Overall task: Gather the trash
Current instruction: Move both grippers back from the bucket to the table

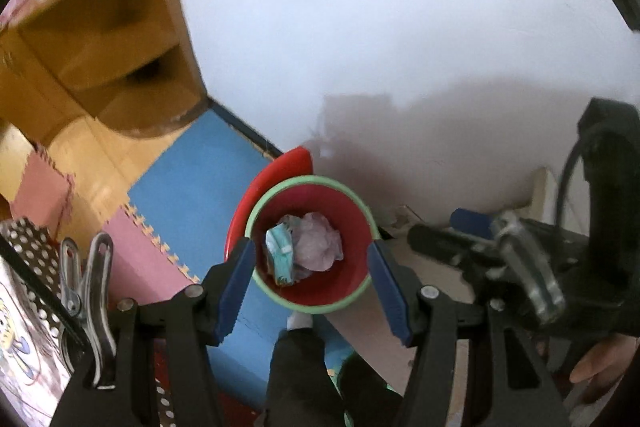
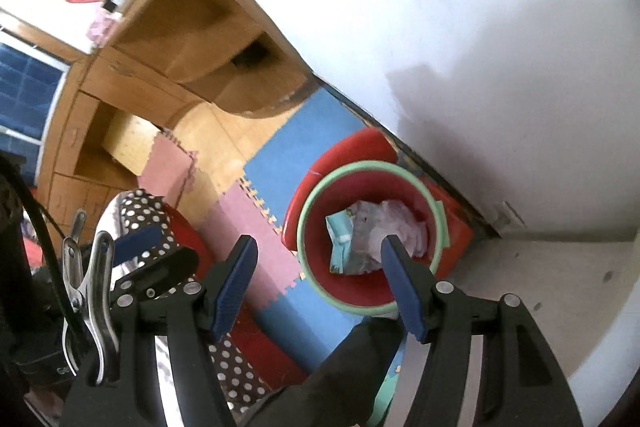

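A red bin with a green rim [image 1: 308,183] [image 2: 368,167] stands on the floor far below both grippers. Inside it lie a crumpled pale paper wad [image 1: 320,243] [image 2: 396,219] and a teal wrapper [image 1: 280,251] [image 2: 340,243]. My left gripper [image 1: 312,245] hangs open over the bin with nothing between its blue pads [image 1: 236,287]. My right gripper [image 2: 319,243] is open and empty too, above the bin's left half. In the left wrist view the right gripper [image 1: 460,235] shows at the right edge. The left gripper's blue pad [image 2: 136,239] shows at the left of the right wrist view.
A red lid [image 1: 280,171] leans behind the bin against the white wall [image 1: 400,47]. Blue and pink foam mats [image 1: 192,187] cover the floor. A wooden desk [image 1: 100,47] stands at the left. A person's black trouser leg [image 1: 296,367] and polka-dot fabric [image 2: 148,211] are below.
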